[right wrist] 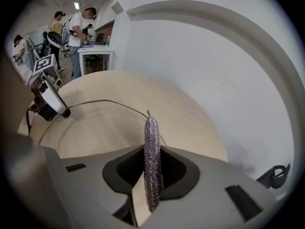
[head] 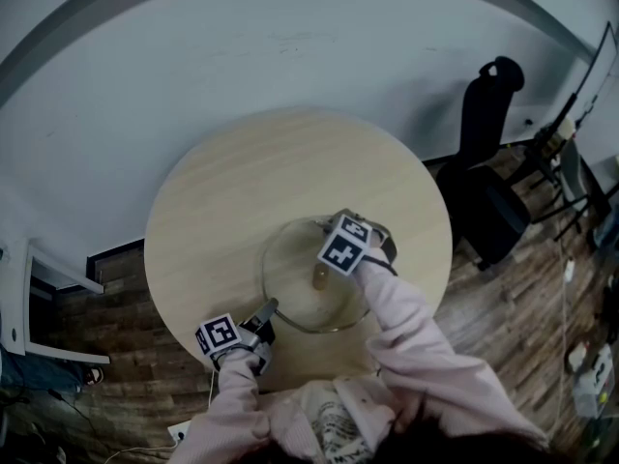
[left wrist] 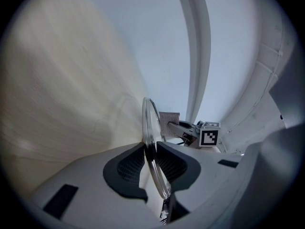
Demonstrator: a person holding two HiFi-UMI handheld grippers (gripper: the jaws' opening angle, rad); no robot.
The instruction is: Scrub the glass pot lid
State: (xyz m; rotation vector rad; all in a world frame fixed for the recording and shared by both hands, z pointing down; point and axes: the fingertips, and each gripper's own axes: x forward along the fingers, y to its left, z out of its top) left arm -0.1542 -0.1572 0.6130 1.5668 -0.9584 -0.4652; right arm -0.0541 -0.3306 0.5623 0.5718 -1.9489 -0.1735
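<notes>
The glass pot lid lies over the near right part of the round wooden table. My left gripper is shut on its near left rim. In the left gripper view the lid's rim stands edge-on between the two dark pads. My right gripper hangs over the lid's far side, pointing steeply down. It is shut on a silvery grey scrub pad, seen edge-on between its jaws, just above the lid's rim. The left gripper view shows the scrub pad flat beside the lid.
A black office chair stands right of the table. A curved white wall runs behind it. A white shelf is at the left on the wood floor. Several people stand at a desk far off.
</notes>
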